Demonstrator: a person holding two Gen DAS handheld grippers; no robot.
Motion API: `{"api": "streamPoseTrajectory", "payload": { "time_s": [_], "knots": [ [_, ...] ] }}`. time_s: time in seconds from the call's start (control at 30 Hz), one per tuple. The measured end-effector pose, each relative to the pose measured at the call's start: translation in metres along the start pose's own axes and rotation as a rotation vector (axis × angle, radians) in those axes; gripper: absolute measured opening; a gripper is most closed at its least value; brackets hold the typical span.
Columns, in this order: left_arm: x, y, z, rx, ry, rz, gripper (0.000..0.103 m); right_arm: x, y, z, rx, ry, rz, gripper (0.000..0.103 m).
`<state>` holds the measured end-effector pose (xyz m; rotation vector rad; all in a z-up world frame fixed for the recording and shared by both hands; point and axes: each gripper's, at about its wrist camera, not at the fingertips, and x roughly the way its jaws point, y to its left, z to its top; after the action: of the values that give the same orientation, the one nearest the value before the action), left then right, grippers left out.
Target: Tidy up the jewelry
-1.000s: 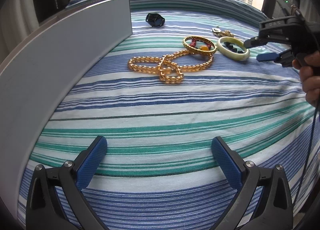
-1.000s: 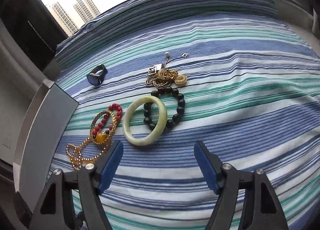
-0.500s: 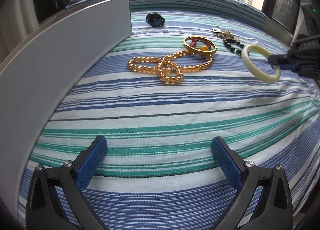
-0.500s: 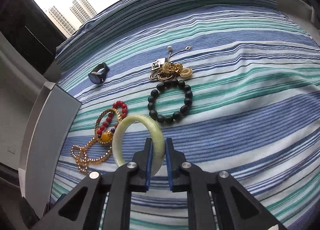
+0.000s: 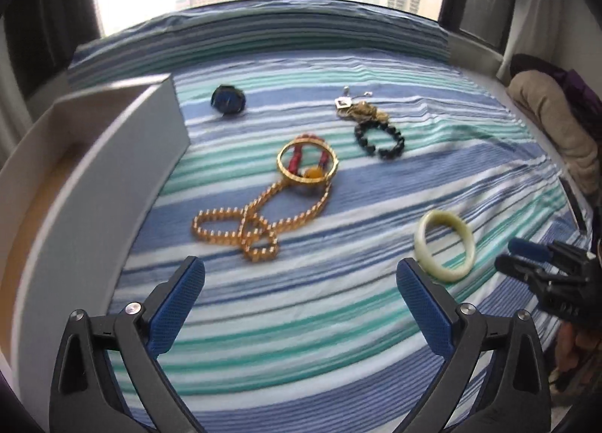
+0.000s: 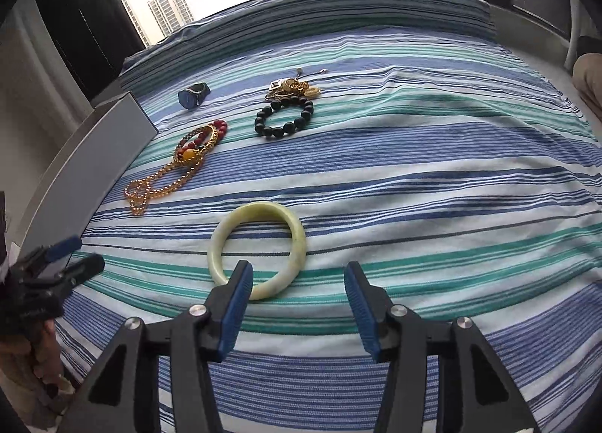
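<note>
Released jade bangle (image 6: 257,249) below reopened right gripper (image 6: 297,305)

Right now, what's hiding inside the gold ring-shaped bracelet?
Inside the gold bangle lie red beads and an amber bead, resting on the striped cloth. Where the red strand passes under the bangle's rim, it is covered.

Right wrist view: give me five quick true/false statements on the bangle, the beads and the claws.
1. The pale green jade bangle lies flat on the striped bedspread. True.
2. The right claw is clamped on the bangle. False: its jaws stand open, having just been opening, and nothing is gripped.
3. The black bead bracelet is threaded through the bangle. False: it lies apart, farther back.
4. The left claw is open and empty. True.
5. The gold bead necklace sits inside the white box. False: it lies on the bedspread.
</note>
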<state>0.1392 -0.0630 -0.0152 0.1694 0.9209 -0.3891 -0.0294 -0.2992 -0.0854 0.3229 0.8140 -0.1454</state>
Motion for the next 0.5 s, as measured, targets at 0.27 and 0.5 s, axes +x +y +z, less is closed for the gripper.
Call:
{"api": "streamPoseTrajectory", "payload": {
  "time_s": [0.27, 0.5],
  "knots": [
    [0.123, -0.01, 0.075, 0.097, 0.222, 0.015, 0.101, -0.024, 0.001, -0.017, -0.017, -0.047, 0.027, 0.052],
    [0.158, -0.001, 0.079, 0.005, 0.263, 0.009, 0.08, -0.026, -0.012, -0.037, 0.007, -0.03, 0.018, 0.052]
  ]
}}
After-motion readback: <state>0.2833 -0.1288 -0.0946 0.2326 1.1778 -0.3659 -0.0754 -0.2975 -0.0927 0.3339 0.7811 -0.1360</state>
